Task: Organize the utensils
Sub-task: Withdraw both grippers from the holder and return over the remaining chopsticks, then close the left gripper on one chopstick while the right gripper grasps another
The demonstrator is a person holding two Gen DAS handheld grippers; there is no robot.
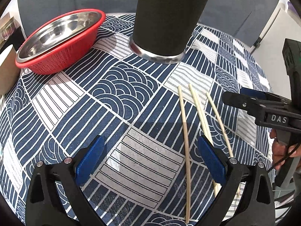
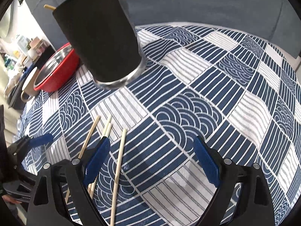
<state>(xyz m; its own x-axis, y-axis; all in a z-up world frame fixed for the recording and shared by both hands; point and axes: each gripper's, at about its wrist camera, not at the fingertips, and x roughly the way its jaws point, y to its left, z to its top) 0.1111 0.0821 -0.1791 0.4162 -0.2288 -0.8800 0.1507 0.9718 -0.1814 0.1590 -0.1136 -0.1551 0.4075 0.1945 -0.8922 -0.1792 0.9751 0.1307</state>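
Observation:
Several pale wooden chopsticks [image 1: 185, 131] lie side by side on the blue-and-white patterned tablecloth [image 1: 116, 86]. My left gripper [image 1: 151, 160] hangs open above the cloth, and the leftmost stick runs just inside its right pad. In the right wrist view, my right gripper [image 2: 152, 162] is open too, and the rightmost chopstick [image 2: 118, 169] lies just inside its left pad. Neither gripper's pads press on anything. A tall black cup [image 1: 165, 18] with a steel base stands behind the sticks. A stick end [image 2: 49, 7] pokes out of the cup [image 2: 101, 43].
A red colander [image 1: 60, 56] holding a steel bowl [image 1: 62, 26] sits at the back left, with a beige mug [image 2: 28, 86] beside it. The right gripper [image 1: 242, 97] and a hand show at the right edge of the left wrist view. Cluttered shelves lie beyond the table's left side.

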